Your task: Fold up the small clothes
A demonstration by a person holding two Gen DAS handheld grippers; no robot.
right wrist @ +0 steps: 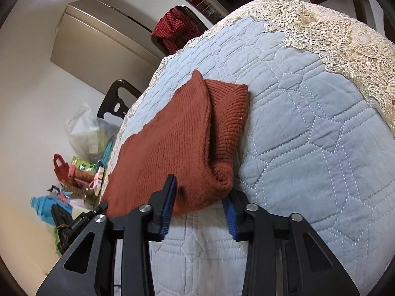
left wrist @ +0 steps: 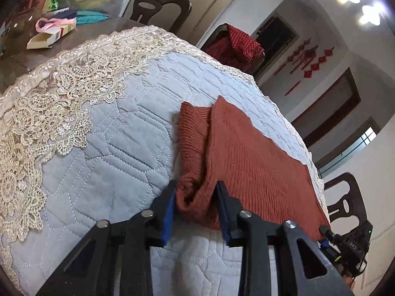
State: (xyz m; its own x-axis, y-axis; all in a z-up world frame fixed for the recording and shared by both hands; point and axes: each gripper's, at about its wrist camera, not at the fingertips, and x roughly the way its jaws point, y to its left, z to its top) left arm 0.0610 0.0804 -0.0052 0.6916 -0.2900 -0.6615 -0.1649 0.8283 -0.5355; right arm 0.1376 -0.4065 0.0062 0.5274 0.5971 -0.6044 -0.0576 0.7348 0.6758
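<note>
Only right view shows the refrigerator [right wrist: 98,37].

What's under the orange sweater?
The rust-orange knit sweater lies on a light blue quilted cloth with a lace border. Whatever sits beneath the quilt is covered, so I can't tell.

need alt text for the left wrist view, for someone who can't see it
The left gripper pinches a bunched near corner of a rust knit sweater, its blue-padded fingers pressing on either side. The sweater lies on a pale blue quilted cloth with a cream lace border. A red checked garment hangs over a dark chair behind.
</note>
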